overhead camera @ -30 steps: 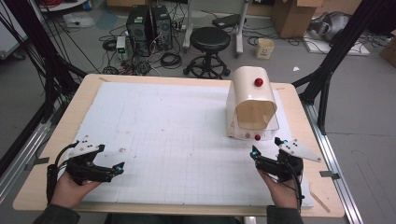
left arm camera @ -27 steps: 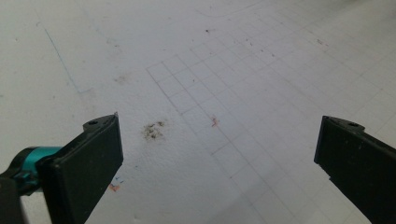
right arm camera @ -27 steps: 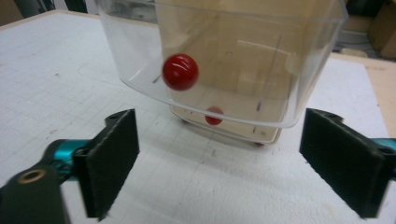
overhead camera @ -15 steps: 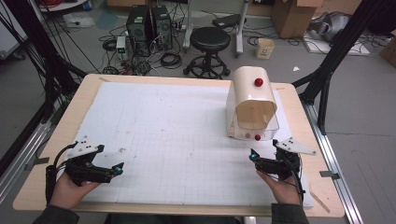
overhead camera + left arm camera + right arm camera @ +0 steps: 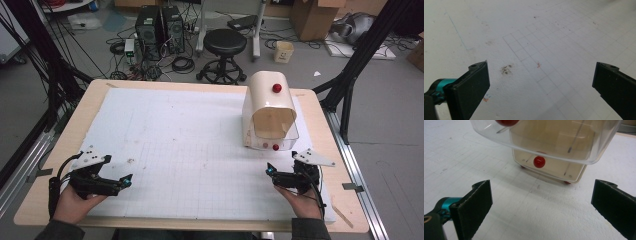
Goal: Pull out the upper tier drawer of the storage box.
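A cream box (image 5: 265, 95) with a clear curved front (image 5: 272, 131) stands at the right of the white gridded mat (image 5: 190, 135). It has a red knob on top (image 5: 276, 88) and another low at its front (image 5: 275, 147). My right gripper (image 5: 270, 171) rests just in front of the box, open and holding nothing. In the right gripper view its jaws stand wide apart around the gripper's middle (image 5: 541, 205), facing the red knob (image 5: 539, 161) under the clear rim (image 5: 544, 153). My left gripper (image 5: 128, 179) lies open near the front left; in its own view the left gripper (image 5: 541, 85) hangs over bare mat (image 5: 554, 37).
The mat covers a wooden table (image 5: 75, 130) whose front edge lies just under both hands. Black frame posts (image 5: 350, 85) stand at both sides. Beyond the far edge are a stool (image 5: 225, 42), computer towers (image 5: 160, 25) and cables on the floor.
Almost nothing: the right gripper has wavered slightly in front of the box, and the left gripper has stayed where it was.
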### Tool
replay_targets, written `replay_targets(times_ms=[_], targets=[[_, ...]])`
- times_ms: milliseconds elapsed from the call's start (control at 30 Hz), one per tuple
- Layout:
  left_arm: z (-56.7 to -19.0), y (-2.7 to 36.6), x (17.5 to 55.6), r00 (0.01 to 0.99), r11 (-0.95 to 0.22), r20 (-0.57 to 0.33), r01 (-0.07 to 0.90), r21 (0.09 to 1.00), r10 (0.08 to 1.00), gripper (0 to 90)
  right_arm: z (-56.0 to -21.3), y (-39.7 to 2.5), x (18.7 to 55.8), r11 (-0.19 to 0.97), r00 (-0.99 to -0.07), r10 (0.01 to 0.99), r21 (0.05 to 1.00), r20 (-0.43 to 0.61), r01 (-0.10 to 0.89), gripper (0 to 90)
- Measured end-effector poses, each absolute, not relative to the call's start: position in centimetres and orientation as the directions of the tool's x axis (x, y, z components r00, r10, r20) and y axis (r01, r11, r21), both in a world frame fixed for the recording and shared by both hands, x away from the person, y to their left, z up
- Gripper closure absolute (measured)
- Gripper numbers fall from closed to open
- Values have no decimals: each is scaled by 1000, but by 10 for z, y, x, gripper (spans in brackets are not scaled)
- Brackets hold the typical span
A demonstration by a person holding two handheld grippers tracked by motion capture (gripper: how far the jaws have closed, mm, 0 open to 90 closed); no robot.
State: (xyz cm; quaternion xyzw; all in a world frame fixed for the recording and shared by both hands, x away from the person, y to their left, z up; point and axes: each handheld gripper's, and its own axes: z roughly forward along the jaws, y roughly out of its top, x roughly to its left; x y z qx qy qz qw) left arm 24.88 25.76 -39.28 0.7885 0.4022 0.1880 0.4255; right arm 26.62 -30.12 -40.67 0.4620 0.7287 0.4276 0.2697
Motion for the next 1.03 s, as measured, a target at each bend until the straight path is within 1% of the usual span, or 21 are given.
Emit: replay_targets(times_ms=[133,467,1033], targets=[[-394,259,248,608,-316,-47,475,821,793,17,-409,-301,266,220,-441,898,868,-2,445,11],[-395,259,247,609,-314,-50,477,821,792,17,-412,-300,261,238,-461,887,869,-12,434,10],[-398,260,247,611,-318,-52,482,816,790,17,-411,-300,251,234,-469,883,878,-13,418,10]])
